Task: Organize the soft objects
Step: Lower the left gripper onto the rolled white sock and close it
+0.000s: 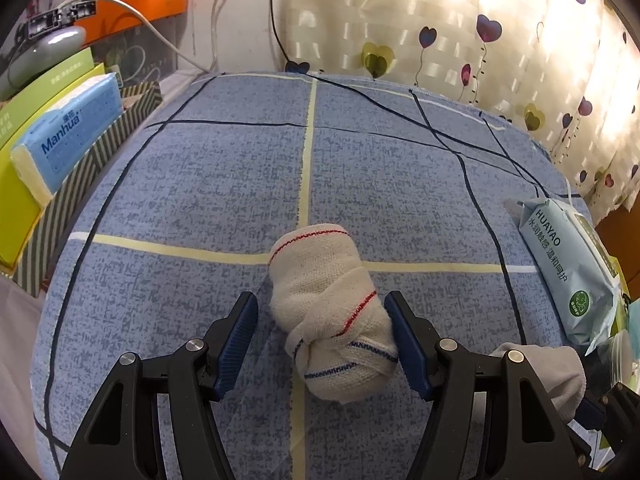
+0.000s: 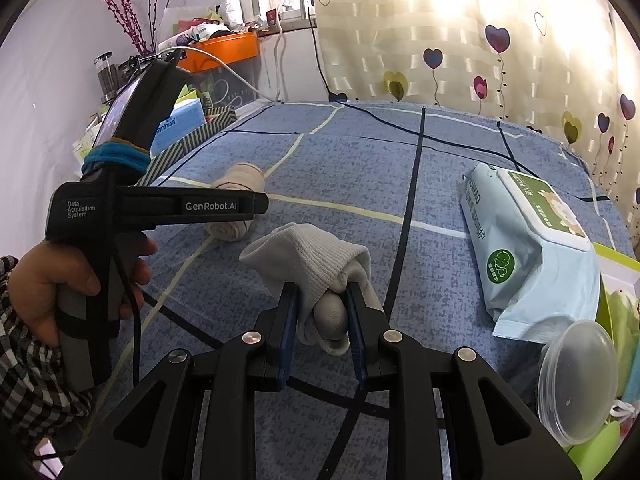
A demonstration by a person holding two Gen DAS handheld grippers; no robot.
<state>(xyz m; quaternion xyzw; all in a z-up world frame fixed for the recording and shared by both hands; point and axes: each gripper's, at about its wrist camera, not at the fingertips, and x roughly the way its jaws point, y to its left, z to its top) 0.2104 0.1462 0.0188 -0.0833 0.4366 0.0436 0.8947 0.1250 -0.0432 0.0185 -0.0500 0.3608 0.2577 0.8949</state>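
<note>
Jaws of the left gripper (image 1: 322,312) stand wide apart around one rolled cream towel (image 1: 330,312) lying on the blue bedspread (image 1: 192,184); the right-hand pad touches the roll, the other stands clear. The right gripper (image 2: 320,304) is closed tight on one grey sock bundle (image 2: 312,264), near the bedspread. One wet-wipes pack (image 2: 524,240) lies to the right, a clear plastic lid (image 2: 576,380) beside it. One Manhua tissue pack (image 1: 68,136) sits in a striped box (image 1: 80,184) at left.
</note>
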